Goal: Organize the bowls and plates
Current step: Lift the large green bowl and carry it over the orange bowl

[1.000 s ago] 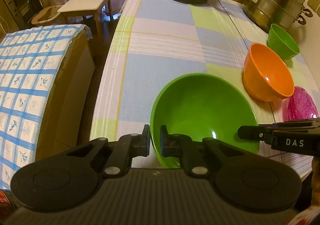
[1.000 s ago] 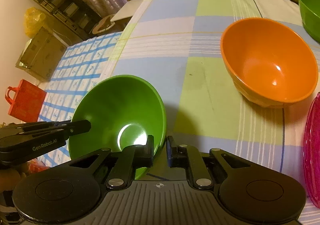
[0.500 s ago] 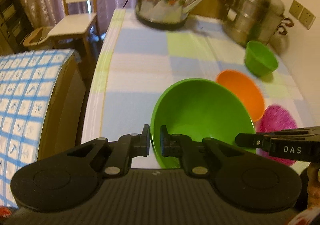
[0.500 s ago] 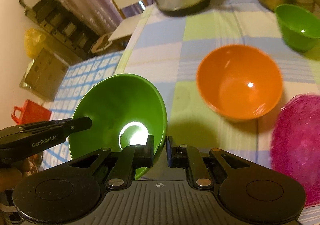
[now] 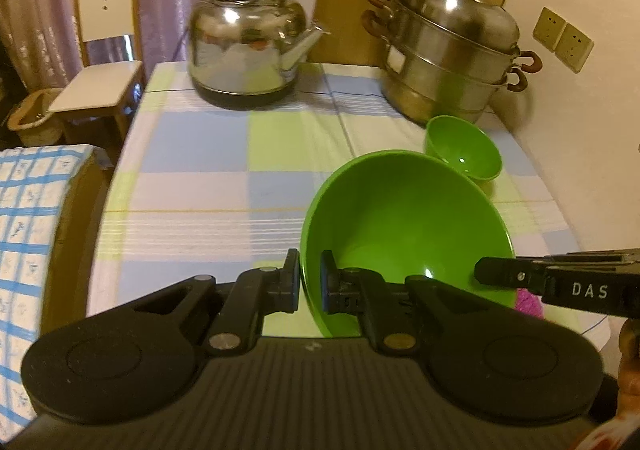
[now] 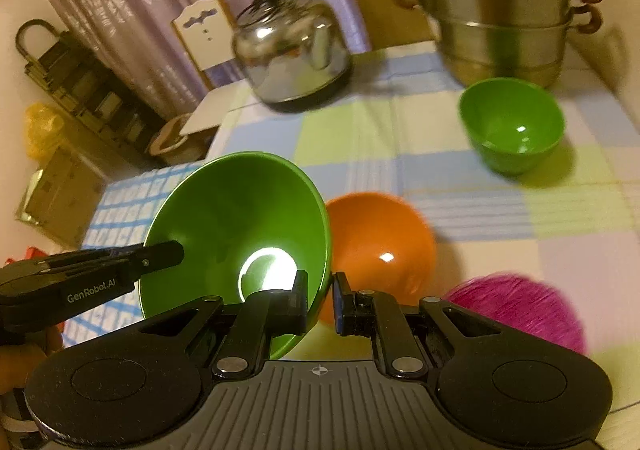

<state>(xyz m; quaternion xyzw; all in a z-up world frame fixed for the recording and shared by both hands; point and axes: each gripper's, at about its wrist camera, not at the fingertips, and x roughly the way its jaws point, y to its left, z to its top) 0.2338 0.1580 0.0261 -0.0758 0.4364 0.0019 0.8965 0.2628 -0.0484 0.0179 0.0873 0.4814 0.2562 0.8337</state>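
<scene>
Three bowls and one plate are what I am counting. I am holding the large green bowl (image 5: 404,226) above the checked tablecloth (image 5: 224,186) with both tools. My left gripper (image 5: 309,282) is clamping its near-left rim, one finger inside and one outside. My right gripper (image 6: 321,300) is pinching the opposite rim the same way.

From the left wrist, that bowl is hiding the orange bowl (image 6: 380,246) completely and is leaving only a sliver of the magenta plate (image 5: 530,300) showing. The right wrist is showing me both, lying on the cloth just beyond and below the lifted bowl, the plate blurred and its lower edge cut off by my tool. The small green bowl (image 6: 512,126) is sitting farther back, near the stacked steel steamer (image 5: 448,54), whose top the right view is cropping. One steel kettle (image 5: 248,46) is standing at the far left of the table, and one white chair (image 5: 100,62) beyond it.
</scene>
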